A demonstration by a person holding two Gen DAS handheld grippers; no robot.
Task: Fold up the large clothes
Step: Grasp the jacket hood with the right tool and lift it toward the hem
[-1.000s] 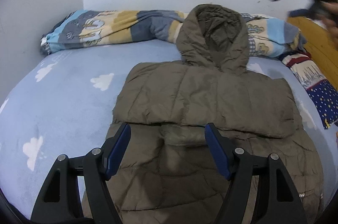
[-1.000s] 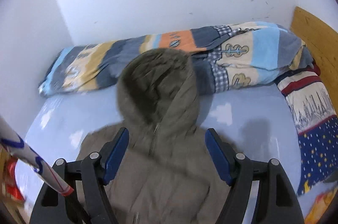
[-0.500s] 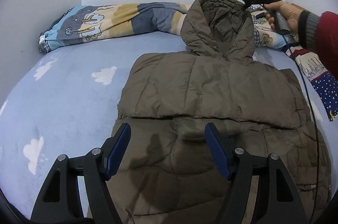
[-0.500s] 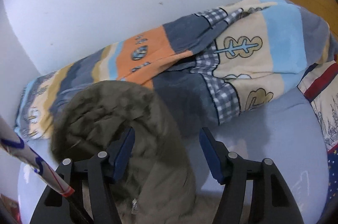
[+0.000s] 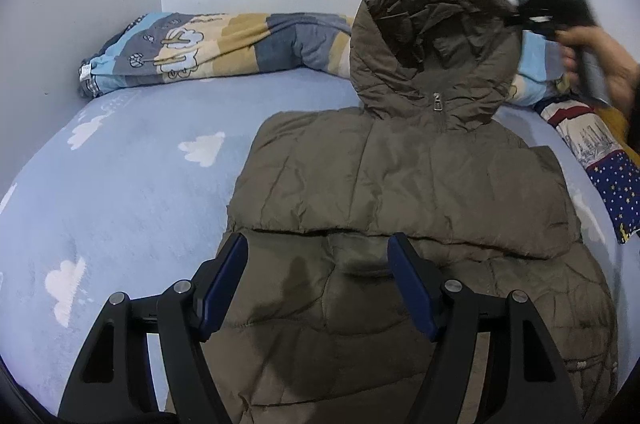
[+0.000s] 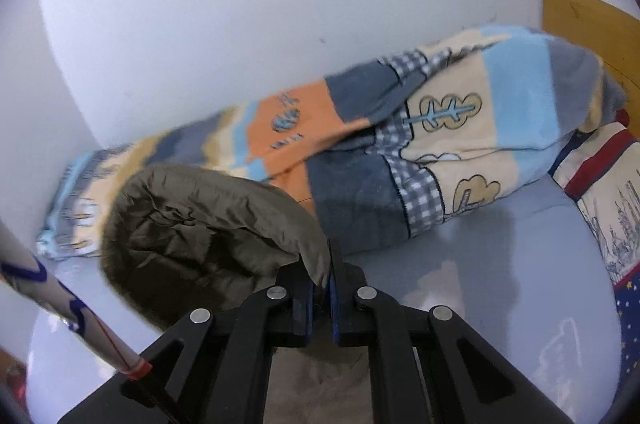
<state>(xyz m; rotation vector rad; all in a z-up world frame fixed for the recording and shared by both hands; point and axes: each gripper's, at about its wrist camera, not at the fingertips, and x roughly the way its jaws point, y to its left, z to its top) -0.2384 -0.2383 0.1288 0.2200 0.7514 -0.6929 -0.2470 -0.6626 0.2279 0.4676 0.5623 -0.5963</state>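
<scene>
An olive-brown puffer jacket (image 5: 400, 191) lies flat on the blue bed with its sleeves folded across the chest. Its hood (image 5: 432, 43) is lifted upright at the far end. My right gripper (image 6: 322, 274) is shut on the right edge of the hood (image 6: 208, 236); it also shows in the left wrist view (image 5: 520, 19) at the hood's rim. My left gripper (image 5: 320, 264) is open and empty, hovering over the jacket's lower body near the folded sleeve edge.
A rolled patterned blanket (image 5: 224, 47) lies along the wall behind the hood; it also shows in the right wrist view (image 6: 460, 127). A star-patterned pillow (image 5: 600, 159) lies at the right. A wooden headboard (image 6: 580, 15) stands at the far right. Blue cloud sheet (image 5: 120, 183) extends left.
My right gripper moved in to the hood's edge, shut on it and lifted the hood upright. My left gripper stayed open over the jacket's lower body.
</scene>
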